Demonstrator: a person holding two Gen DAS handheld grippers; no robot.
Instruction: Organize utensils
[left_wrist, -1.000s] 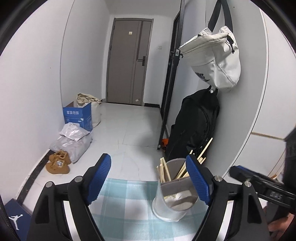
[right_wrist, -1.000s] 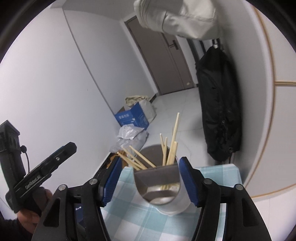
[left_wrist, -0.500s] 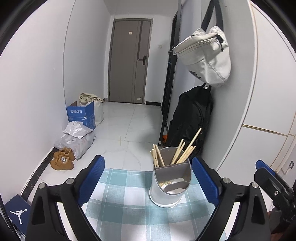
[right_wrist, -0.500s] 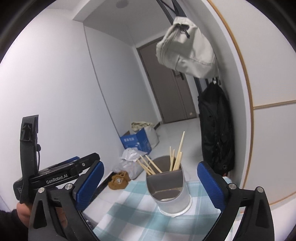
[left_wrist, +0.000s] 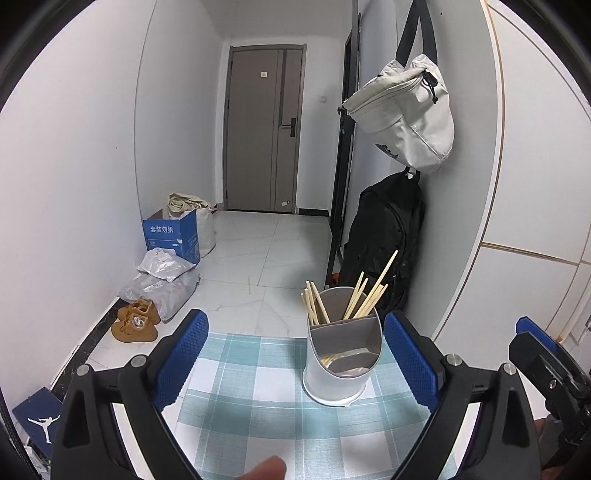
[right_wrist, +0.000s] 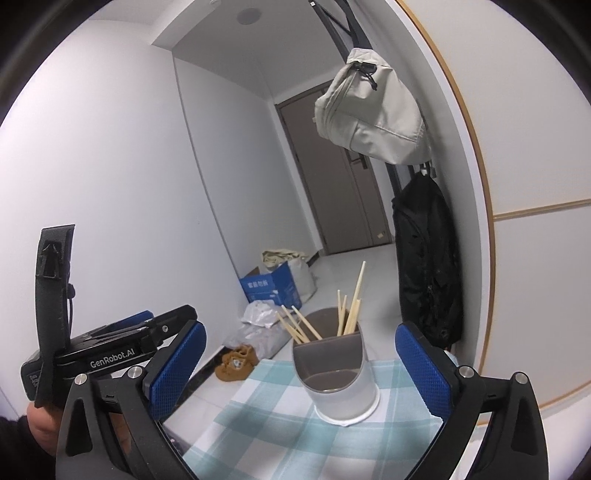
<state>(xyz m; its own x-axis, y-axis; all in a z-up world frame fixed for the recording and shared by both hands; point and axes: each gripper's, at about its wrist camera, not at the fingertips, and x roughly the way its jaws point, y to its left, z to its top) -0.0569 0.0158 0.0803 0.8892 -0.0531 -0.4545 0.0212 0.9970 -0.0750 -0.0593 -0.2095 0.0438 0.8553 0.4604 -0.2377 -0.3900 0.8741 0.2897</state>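
Black gripper (left_wrist: 295, 350), blue textured pads (left_wrist: 181, 354)

The white cylindrical utensil holder (left_wrist: 341, 363) stands upright on the checked tablecloth (left_wrist: 258, 398). Wooden chopsticks (left_wrist: 369, 291) lean in its rear compartment. Behind it, a black backpack (left_wrist: 384, 236) rests against the wall, below a hanging beige bag (left_wrist: 406, 114). A blue cardboard box (left_wrist: 171, 236) sits far left, behind tan shoes (left_wrist: 135, 325).

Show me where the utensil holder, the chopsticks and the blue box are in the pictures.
utensil holder (left_wrist: 341, 380): left wrist view, on its white outer wall.
chopsticks (left_wrist: 376, 286): left wrist view, on the longest stick's shaft.
blue box (left_wrist: 170, 236): left wrist view, on its printed front face.
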